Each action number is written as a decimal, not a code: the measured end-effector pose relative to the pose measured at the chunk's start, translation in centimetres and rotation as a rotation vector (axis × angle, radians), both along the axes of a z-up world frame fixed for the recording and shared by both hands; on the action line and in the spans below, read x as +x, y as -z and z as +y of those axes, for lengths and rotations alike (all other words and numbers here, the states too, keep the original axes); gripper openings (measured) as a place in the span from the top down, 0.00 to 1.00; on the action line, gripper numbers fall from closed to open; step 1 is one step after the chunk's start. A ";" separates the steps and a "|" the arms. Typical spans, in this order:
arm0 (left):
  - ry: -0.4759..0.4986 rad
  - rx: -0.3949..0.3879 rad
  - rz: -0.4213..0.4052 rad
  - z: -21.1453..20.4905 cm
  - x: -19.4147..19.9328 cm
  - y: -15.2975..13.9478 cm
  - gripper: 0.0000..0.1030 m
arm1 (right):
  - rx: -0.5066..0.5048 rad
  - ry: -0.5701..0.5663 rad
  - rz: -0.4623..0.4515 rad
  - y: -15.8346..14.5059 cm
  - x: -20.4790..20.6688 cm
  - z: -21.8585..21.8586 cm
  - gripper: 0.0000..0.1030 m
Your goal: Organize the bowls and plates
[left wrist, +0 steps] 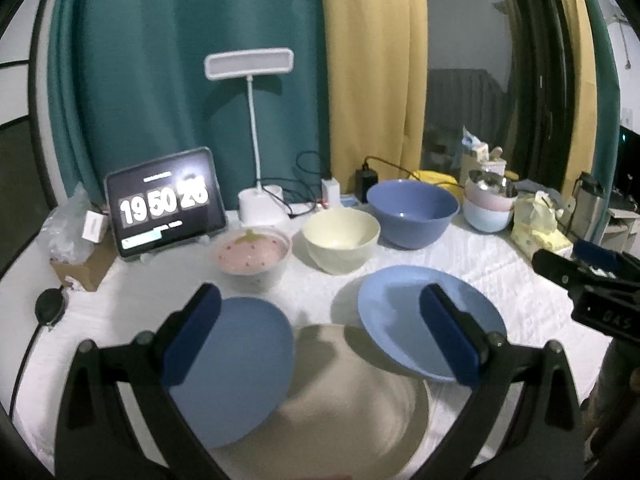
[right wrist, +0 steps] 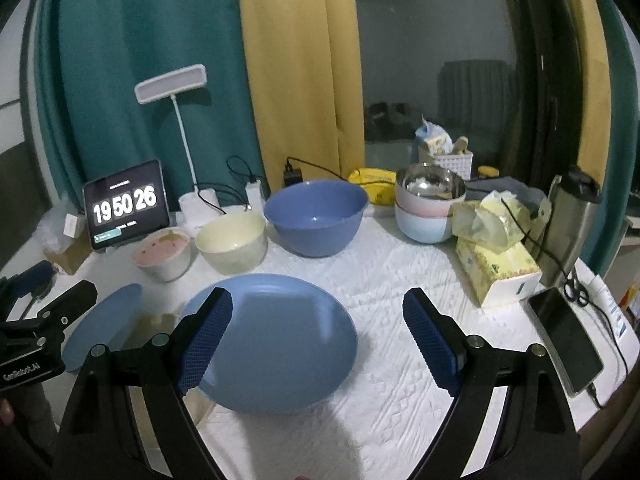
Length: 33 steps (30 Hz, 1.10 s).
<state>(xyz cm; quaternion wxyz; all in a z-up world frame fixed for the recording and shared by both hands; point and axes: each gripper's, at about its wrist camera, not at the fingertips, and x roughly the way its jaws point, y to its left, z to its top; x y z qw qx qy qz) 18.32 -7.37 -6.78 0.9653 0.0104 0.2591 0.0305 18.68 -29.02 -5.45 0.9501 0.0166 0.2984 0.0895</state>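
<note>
With its blue-padded jaws spread wide and gripping nothing, the left gripper (left wrist: 320,340) is hovering at the bottom of the left wrist view over a beige plate (left wrist: 352,400), which is lying blurred at lower centre. A small blue plate (left wrist: 236,368) is overlapping that beige plate's left edge, and a larger blue plate (left wrist: 408,320) is sitting to the right, its rim over the beige one. The right gripper (right wrist: 318,338) is likewise standing open and empty at the bottom of its own view, with the larger blue plate lying by its left pad. Behind the plates, across the middle of the frame, a pink strawberry-patterned bowl (left wrist: 252,256), a cream bowl (left wrist: 340,240) and a big blue bowl (left wrist: 412,212) are lining up on the white table cover (right wrist: 400,288). Further right, stacked pastel bowls (right wrist: 428,212) are carrying a steel bowl on top. A tablet clock (left wrist: 166,206) is glowing at left, beside a white desk lamp (left wrist: 252,120).
</note>
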 end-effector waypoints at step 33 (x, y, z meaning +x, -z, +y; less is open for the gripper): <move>0.096 0.068 0.267 -4.1 8.9 8.6 0.35 | 0.090 -0.037 0.324 10.7 7.7 -1.5 0.39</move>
